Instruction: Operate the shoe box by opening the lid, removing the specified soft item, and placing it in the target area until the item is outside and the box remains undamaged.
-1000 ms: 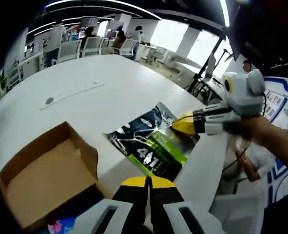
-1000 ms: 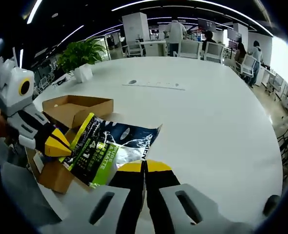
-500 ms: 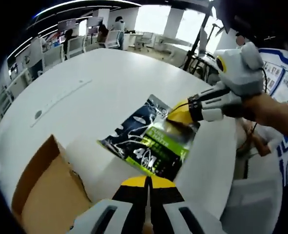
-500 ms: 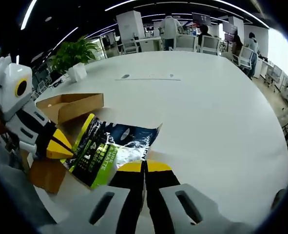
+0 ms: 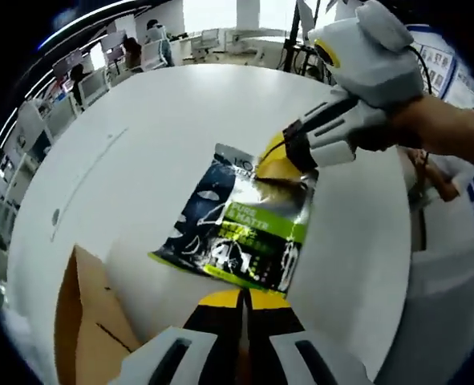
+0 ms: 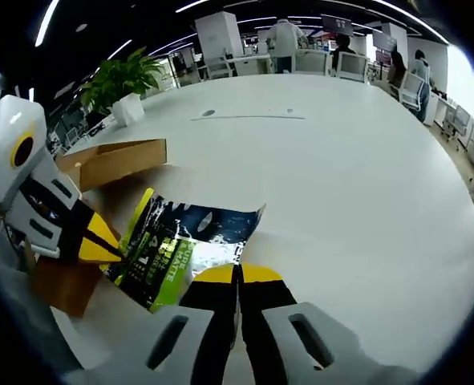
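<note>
Pouch is out of the cardboard shoe box and stretched flat between both grippers, probably to lay it on the white table near its edge. Left gripper and right gripper each clamp opposite edges, reaching toward each other, low over the tabletop.

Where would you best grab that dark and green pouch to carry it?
Probably by its flat edges, coming in level from opposite ends. The pouch is thin and floppy, so a seam pinches more securely than its puffy middle. Both the left gripper and right gripper are shut on opposite edges now.
</note>
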Motion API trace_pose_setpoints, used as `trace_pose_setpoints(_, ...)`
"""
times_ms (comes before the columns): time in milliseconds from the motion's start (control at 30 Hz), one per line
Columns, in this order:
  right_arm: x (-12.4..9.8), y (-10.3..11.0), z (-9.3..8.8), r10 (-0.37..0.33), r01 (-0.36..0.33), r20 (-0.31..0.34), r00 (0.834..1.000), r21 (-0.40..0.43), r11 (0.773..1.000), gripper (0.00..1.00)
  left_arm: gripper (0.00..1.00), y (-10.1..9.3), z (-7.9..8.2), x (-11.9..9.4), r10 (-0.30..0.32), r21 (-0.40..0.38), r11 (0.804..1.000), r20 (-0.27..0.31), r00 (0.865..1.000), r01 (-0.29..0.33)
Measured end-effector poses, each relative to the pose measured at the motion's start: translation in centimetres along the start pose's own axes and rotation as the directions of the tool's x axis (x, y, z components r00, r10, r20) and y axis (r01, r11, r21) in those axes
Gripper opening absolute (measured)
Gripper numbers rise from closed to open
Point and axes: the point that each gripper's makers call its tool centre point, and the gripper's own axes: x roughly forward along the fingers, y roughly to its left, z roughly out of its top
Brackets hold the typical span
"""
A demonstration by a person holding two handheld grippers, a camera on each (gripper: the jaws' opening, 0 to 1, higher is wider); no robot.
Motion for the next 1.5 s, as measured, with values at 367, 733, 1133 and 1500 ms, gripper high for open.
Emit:
trace_pose_setpoints(367,1.1,0.1,-0.9,0.003,-0.004,-0.032,0.999,-0.005,1.0,0.0,0.02,0.3,-0.8,1.1,0.023,0.119,0.993,-0.06,0.998,-0.016)
trace_pose_setpoints(733,0.6,-0.1,-1.2,-0.018,0.017,-0.035,0.999,-0.029,0.999,0.01,0.03,1.0,-0.6,1.4,0.037,0.122,0.992,-0.052,0.998,-0.031)
trace_pose_setpoints(1133,0.7,-1.3,-1.5,-0.042,0.039,-0.05,0.998,-0.064,0.997,0.05,0.13,0.4,-0.4,0.0,0.04,0.136,0.99,-0.03,0.999,-0.035)
trace_pose_setpoints(1500,0.2,-1.5,-1.6,-0.053,0.049,-0.052,0.997,-0.086,0.995,0.08,0.2,-0.7,1.1,-2.5,-0.032,0.029,0.999,0.105,0.994,0.029)
